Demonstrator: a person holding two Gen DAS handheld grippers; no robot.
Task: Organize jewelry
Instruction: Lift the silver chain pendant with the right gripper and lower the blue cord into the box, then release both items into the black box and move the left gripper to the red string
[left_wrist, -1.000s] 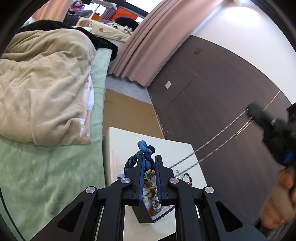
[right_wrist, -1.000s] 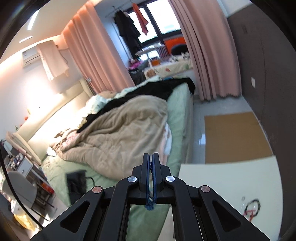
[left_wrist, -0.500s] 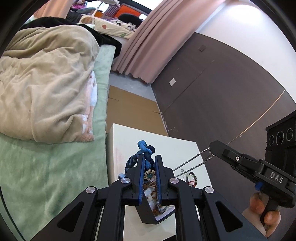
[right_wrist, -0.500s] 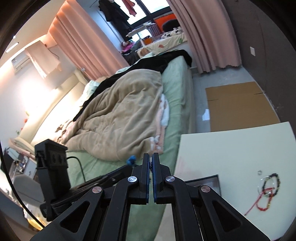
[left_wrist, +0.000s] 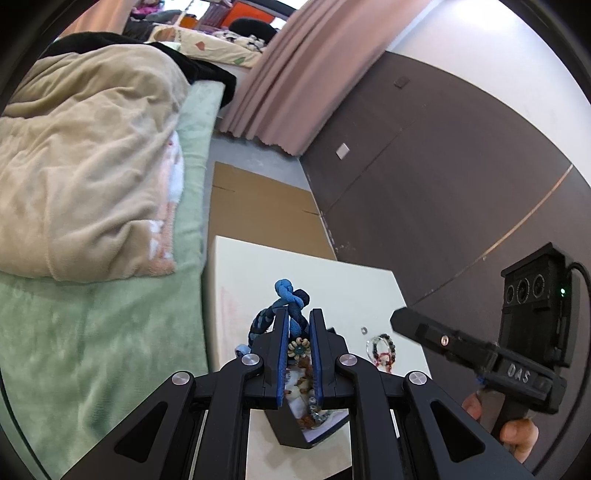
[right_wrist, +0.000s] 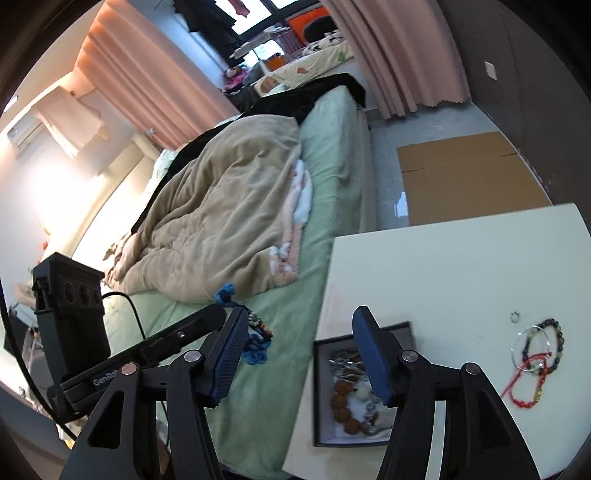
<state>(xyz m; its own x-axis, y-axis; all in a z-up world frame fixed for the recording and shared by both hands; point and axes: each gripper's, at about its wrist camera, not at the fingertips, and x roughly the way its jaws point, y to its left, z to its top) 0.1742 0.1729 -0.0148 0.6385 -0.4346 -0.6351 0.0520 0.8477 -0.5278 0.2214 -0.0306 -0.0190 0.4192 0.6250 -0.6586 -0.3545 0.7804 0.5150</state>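
My left gripper (left_wrist: 298, 321) is shut on a blue braided cord (left_wrist: 290, 295) strung with beads, which sticks up past the fingertips above a black box (left_wrist: 291, 432). In the right wrist view that cord (right_wrist: 225, 291) dangles from the left gripper over the edge of the bed. My right gripper (right_wrist: 300, 317) hangs over the left end of the black box (right_wrist: 402, 325); its jaws are opening and nothing is between them. Brown beads and a silver chain (right_wrist: 343, 360) lie inside the box. The right gripper (left_wrist: 399, 319) reaches in from the right in the left wrist view.
The box sits at the near left corner of a cream table (right_wrist: 443, 258). A heap of bracelets (right_wrist: 539, 350) and a small ring (right_wrist: 514, 315) lie to the right. A bed with a beige blanket (right_wrist: 229, 206) borders the table's left edge. Cardboard (right_wrist: 469, 177) covers the floor beyond.
My right gripper came down toward the box with a silver chain pinched in it, then opened. The chain no longer hangs from it and lies in the box. The left gripper barely moved.
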